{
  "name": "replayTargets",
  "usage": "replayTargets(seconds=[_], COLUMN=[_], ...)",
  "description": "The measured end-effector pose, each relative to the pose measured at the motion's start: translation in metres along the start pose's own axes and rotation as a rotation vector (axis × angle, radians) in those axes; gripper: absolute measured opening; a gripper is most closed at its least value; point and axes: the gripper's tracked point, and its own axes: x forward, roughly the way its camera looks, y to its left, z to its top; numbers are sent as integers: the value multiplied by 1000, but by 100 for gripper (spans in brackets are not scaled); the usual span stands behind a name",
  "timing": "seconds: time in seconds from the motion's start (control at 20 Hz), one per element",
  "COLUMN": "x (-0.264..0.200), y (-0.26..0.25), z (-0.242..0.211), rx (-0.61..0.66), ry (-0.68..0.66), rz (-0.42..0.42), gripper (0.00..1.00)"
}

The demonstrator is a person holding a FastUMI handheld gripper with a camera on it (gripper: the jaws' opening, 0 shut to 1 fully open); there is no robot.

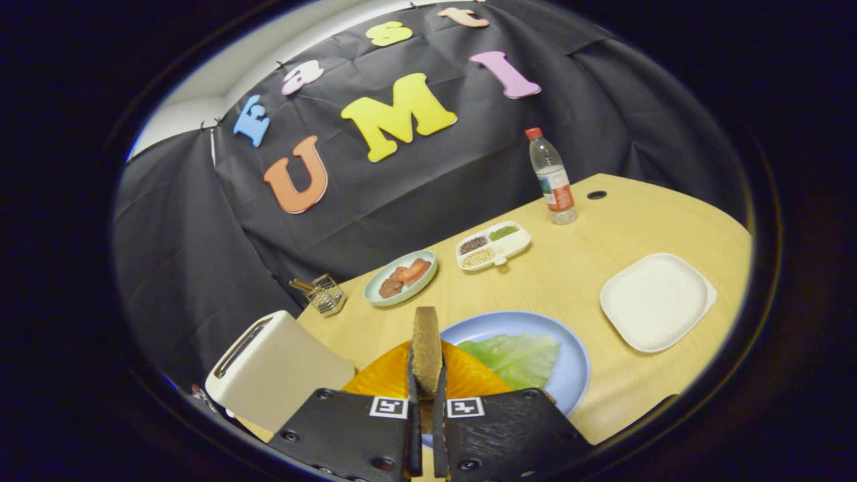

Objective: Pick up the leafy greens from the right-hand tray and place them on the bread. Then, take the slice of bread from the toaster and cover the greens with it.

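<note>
- Hand-held gripper [426,375] is clamped on a bread slice [426,345], held upright on edge between both fingers.
- Just beyond, greens [519,358] lie on a blue plate [572,375].
- Toaster [274,368] stands near left on the desk [582,281].
</note>
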Motion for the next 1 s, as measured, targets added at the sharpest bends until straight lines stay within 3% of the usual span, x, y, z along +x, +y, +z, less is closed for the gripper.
replayTargets(seconds=[0.2, 0.5, 0.6, 0.65, 0.85, 1.0], x=[1, 1, -4, -7, -33, -64], y=[-23, -54, -62, -65, -66, -58], z=[-5, -10, 0, 5, 42, 77], rx=[-4, -1, -9, -14, -91, -204], ry=[15, 40, 17, 4, -90, -192], rz=[-17, -59, -70, -76, -87, -99], gripper=[16, 45, 54, 66, 88, 95])
